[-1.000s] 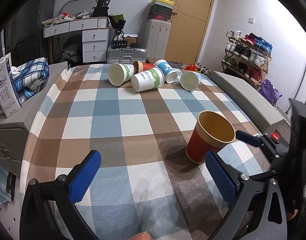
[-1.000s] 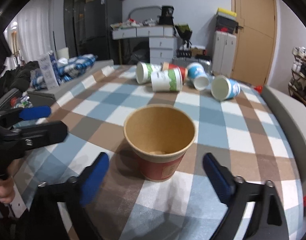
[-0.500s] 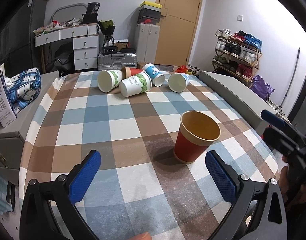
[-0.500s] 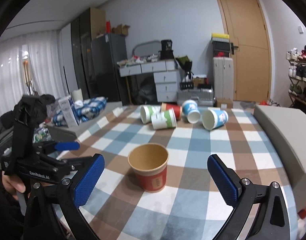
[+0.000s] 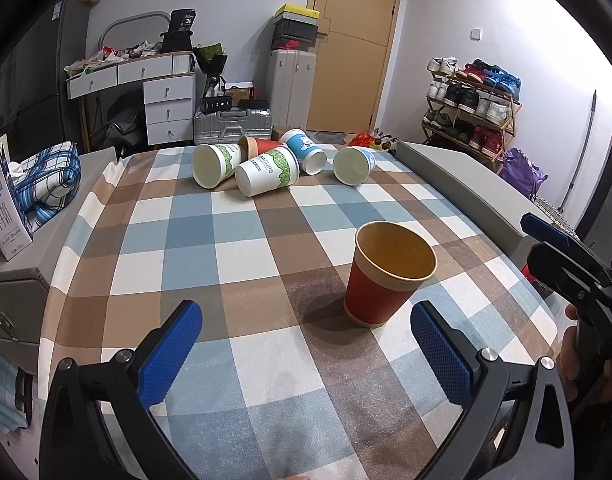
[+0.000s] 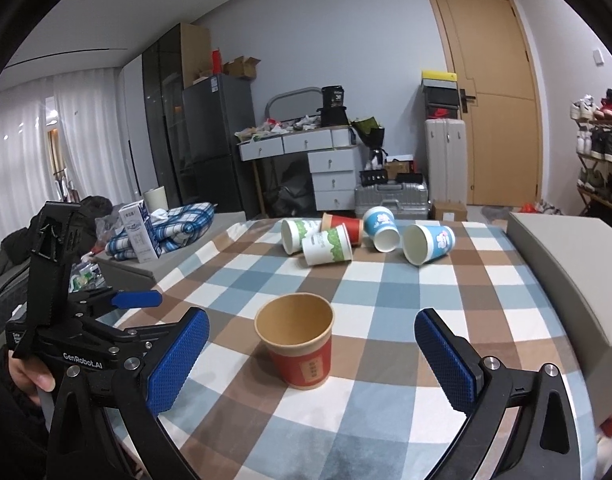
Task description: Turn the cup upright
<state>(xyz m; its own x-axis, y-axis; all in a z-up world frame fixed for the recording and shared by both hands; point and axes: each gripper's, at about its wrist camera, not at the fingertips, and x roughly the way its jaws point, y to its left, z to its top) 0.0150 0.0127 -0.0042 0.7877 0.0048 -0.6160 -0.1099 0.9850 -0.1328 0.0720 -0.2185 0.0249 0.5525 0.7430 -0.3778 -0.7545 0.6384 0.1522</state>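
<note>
Left gripper (image 5: pixel 306 356) spread wide, blue pads (image 5: pixel 171 353) far apart, nothing between them, touching nothing; it hangs over the near edge of the checked tablecloth (image 5: pixel 242 256). In the right wrist view the same tool shows at far left, held in a hand (image 6: pixel 30 380), one blue fingertip visible. At left off the table, a milk carton (image 5: pixel 2 204) beside a plaid blanket (image 5: pixel 46 184). Back centre of the cloth, a cluster of paper cups lying on their sides: two white-green cups (image 5: pixel 266 172), a red one (image 5: pixel 262 145) behind them, a blue-white cup (image 5: pixel 304 150), then another blue-white cup (image 5: pixel 354 166) slightly apart to the right. Red cup (image 5: pixel 386 276) stands upright on its base, mouth up, near front of table right of centre, free of both tools, shadow to its left. Right gripper (image 6: pixel 312 364) also wide open, pads (image 6: pixel 446 364) well apart either side of the red cup (image 6: pixel 298 348) but pulled back from it, no contact, holding nothing. Grey box (image 6: pixel 566 268) along the right table edge. Shoe rack (image 5: pixel 472 108) at far right wall.
</note>
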